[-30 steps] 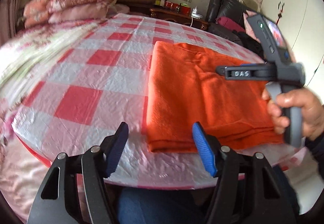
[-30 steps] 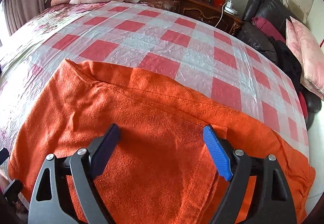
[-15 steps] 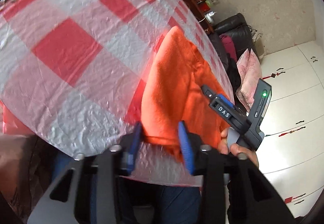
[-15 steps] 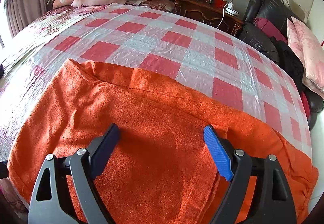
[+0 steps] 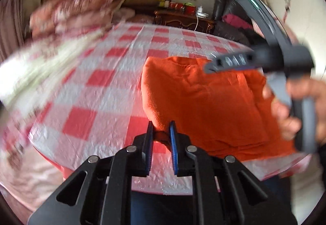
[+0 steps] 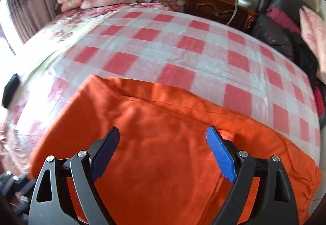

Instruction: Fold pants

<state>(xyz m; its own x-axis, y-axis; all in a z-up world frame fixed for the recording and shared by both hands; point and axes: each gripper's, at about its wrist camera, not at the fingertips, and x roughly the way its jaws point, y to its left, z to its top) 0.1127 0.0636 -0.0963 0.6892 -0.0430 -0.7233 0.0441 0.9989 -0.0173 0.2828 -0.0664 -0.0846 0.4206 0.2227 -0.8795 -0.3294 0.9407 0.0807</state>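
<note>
The orange pants (image 5: pixel 205 100) lie as a flat, partly folded rectangle on the red-and-white checked cloth (image 5: pixel 114 66) that covers the bed, near its front edge. The left gripper (image 5: pixel 161 131) has its jaws drawn almost together on the near left corner of the fabric, a small bunch of orange cloth pinched between the pads. The right gripper (image 6: pixel 163 143) hangs above the middle of the pants with its jaws spread wide and nothing between them; in the left wrist view its body is blurred above the far right part of the garment. The step in hand looks like the start of another fold, with one corner taken and the other not yet gripped. The next move probably calls for the right gripper to drop to the near right corner, close on it, and then for both to lift together and carry that edge across, keeping the layers aligned so the stack does not slide on the slick cloth.
</note>
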